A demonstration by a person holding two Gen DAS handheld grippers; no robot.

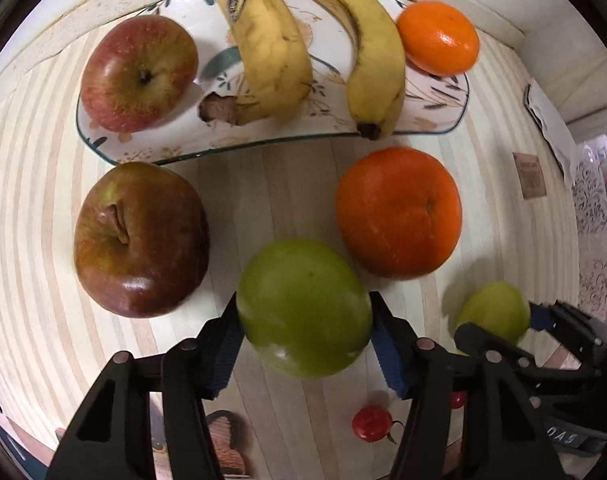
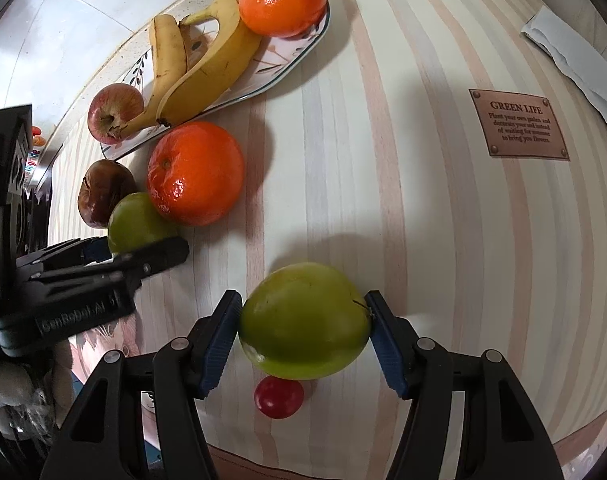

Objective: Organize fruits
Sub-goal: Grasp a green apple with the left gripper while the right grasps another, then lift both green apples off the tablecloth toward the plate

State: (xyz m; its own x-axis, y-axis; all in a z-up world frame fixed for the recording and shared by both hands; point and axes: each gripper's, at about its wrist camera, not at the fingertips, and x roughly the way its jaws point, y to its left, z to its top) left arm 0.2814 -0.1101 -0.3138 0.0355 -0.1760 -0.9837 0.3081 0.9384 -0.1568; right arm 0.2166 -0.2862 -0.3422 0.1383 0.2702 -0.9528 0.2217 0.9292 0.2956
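Observation:
My left gripper (image 1: 303,304) is shut on a green apple (image 1: 303,320), blue pads pressing both its sides just over the striped tablecloth. My right gripper (image 2: 303,300) is shut on a second green apple (image 2: 299,332); the left wrist view shows this pair at the lower right (image 1: 495,312). From the right wrist view, the left gripper (image 2: 135,246) and its apple (image 2: 135,220) are at the left. A flowered plate (image 1: 263,144) at the back holds a red apple (image 1: 139,74), two bananas (image 1: 267,48) and an orange (image 1: 437,38).
A dark, bruised red apple (image 1: 141,240) and a large orange (image 1: 399,212) lie on the cloth in front of the plate. A cherry tomato (image 2: 278,396) sits below the right gripper's apple. A brown label (image 2: 519,124) and a white cloth (image 2: 575,52) lie at the right.

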